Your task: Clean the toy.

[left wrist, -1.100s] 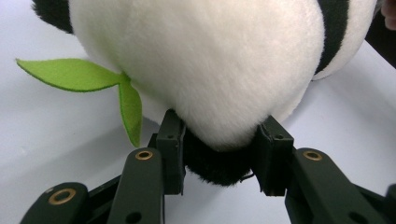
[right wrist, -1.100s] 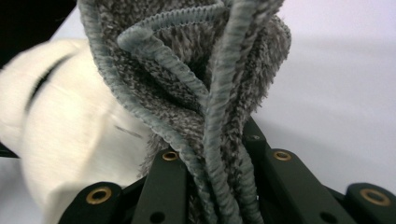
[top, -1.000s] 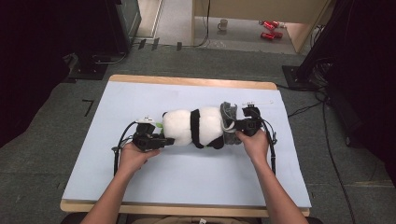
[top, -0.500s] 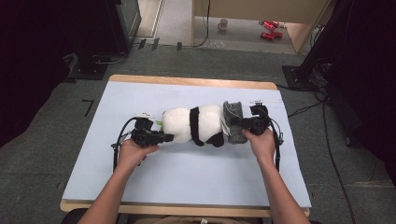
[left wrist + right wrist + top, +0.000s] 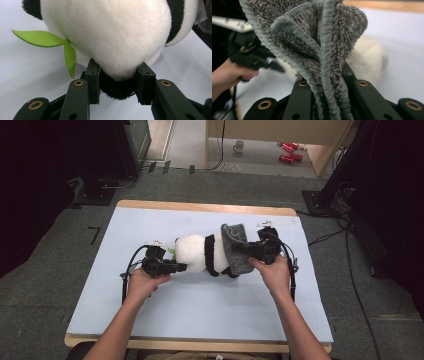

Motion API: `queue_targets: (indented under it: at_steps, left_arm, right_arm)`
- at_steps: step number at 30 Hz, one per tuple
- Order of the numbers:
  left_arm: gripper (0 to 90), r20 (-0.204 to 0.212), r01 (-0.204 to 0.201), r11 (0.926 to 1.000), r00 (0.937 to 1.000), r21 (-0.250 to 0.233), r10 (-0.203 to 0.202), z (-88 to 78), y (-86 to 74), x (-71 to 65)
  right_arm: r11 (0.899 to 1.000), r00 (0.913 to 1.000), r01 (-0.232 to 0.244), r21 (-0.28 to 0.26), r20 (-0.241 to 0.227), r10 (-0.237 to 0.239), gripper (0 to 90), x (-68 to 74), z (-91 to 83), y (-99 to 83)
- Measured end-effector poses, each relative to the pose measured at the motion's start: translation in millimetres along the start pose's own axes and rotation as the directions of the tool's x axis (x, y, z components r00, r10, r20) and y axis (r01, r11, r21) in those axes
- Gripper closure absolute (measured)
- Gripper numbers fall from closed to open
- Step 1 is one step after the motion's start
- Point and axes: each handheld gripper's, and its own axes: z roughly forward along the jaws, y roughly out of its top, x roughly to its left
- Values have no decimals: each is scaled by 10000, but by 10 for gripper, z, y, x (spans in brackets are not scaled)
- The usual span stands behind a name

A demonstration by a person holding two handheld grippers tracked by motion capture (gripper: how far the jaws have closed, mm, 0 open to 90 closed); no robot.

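- One plush panda (image 5: 200,254), soft white pile with black bands, lies on its side between the two grippers; a white tag shows at its flank, no writing readable.
- One grey towel (image 5: 236,249), nubby terry with a stitched edge, is bunched between the right gripper (image 5: 250,251) jaws, pinched tight, and draped against the panda's end nearest that gripper.
- The left gripper (image 5: 181,267) pinches one black furry part of the panda (image 5: 115,87); its pads press into the plush.
- Two green felt leaves (image 5: 57,45) hang just beside the left gripper's jaws.
- A pale blue, smooth desk (image 5: 200,305) lies beneath both grippers.
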Motion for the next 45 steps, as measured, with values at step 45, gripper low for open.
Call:
queue_targets:
  at_steps: [45]
  left_arm:
    - [656,-701,-1059,9880,9927,-1123,984,115,164,12]
  right_arm:
    - [9983,9986,203,-548,497,-176,766,-70,329,231]
